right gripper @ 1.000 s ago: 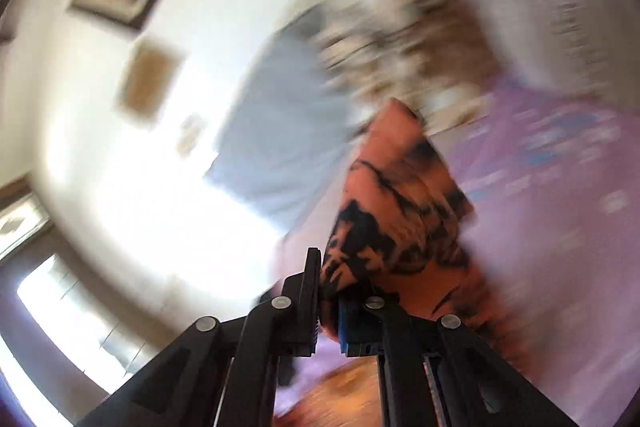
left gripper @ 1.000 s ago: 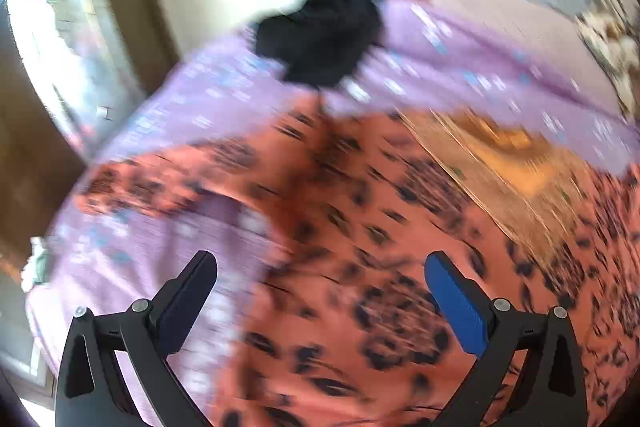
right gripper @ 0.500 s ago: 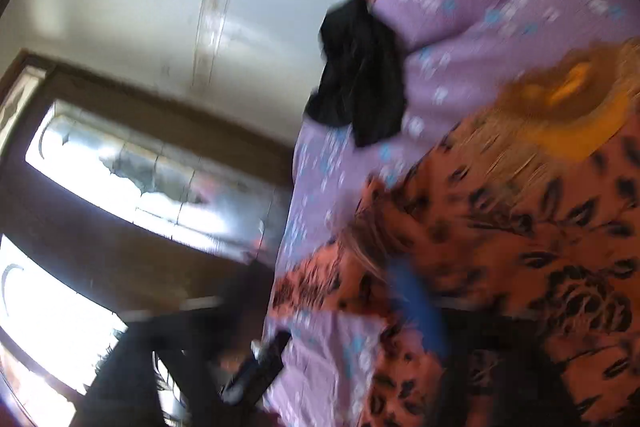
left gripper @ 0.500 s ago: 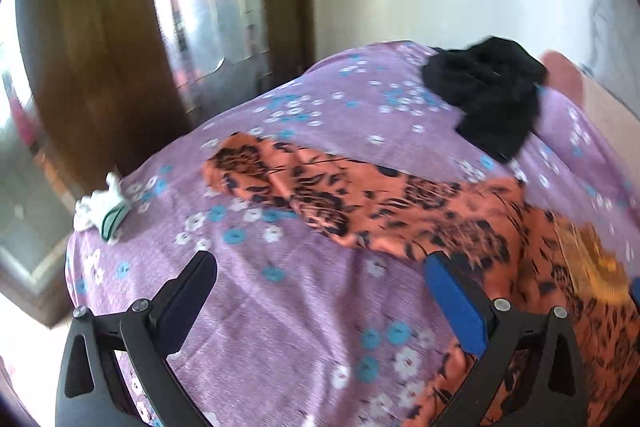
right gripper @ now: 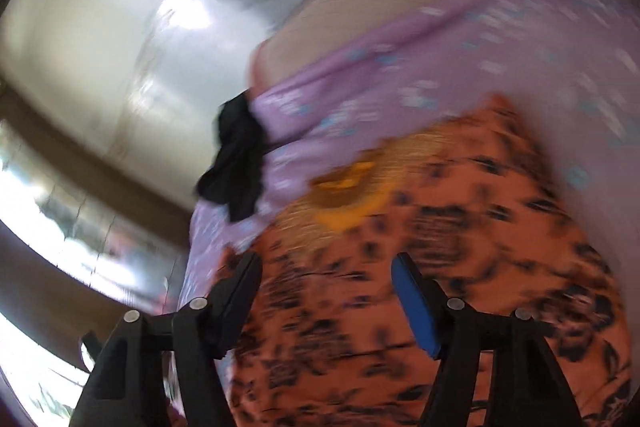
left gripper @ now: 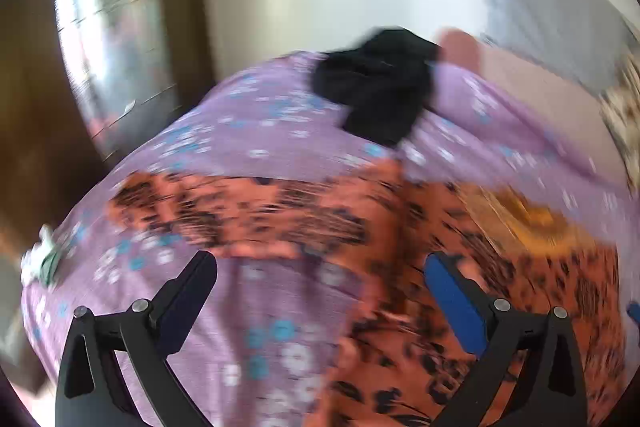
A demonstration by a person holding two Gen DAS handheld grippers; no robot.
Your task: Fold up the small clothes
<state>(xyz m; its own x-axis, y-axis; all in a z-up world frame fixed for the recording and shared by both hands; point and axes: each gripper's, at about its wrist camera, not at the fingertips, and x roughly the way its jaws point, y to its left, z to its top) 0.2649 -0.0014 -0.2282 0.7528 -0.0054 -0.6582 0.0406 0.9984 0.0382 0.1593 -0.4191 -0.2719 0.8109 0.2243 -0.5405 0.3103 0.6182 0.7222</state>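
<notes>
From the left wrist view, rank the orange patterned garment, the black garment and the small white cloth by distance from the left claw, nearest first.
1. Orange patterned garment: right at the open left claw, spreading rightward.
2. Small white cloth: far left, at the edge of the purple floral sheet.
3. Black garment: farthest, at the sheet's far end.

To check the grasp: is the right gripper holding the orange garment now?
No, the right gripper is open above the orange garment.

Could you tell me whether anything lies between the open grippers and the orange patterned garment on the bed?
Nothing visible does. The left gripper and right gripper are both open just above the orange garment; the black garment lies farther back.
</notes>
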